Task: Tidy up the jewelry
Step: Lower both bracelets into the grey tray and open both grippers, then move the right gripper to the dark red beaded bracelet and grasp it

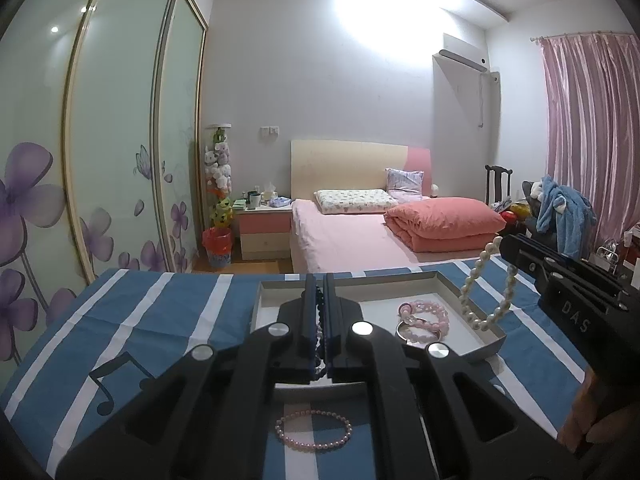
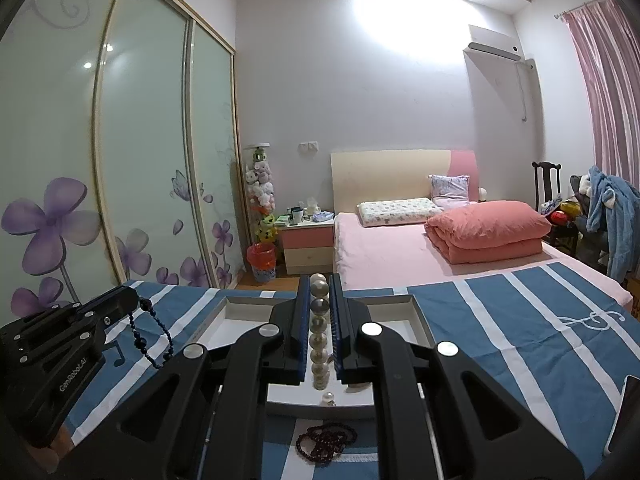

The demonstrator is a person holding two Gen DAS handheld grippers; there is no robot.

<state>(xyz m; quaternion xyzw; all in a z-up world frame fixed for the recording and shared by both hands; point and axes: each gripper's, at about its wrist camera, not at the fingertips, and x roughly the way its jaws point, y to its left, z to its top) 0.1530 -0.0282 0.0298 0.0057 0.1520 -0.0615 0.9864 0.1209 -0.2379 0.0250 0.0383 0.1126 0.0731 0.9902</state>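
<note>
A shallow white tray [image 1: 470, 304] [image 2: 416, 308] lies on the blue striped cloth [image 1: 160, 320]. My left gripper [image 1: 319, 280] is shut on a dark blue bead bracelet [image 2: 150, 334] that hangs above the tray's left side. My right gripper [image 2: 320, 280] is shut on a white pearl bracelet [image 1: 486, 292] [image 2: 319, 336] that hangs over the tray's right edge. A pink bead bracelet [image 1: 424, 316] and a silver bangle [image 1: 404, 332] lie in the tray. A small pink bead bracelet [image 1: 313, 430] and a dark red bead string [image 2: 326, 440] lie on the cloth in front of the tray.
Beyond the cloth stands a bed [image 1: 348, 236] with a folded orange quilt [image 1: 444, 224]. A wardrobe with flower-print sliding doors [image 1: 100, 160] fills the left. A chair with blue clothes [image 1: 560, 212] stands at the right.
</note>
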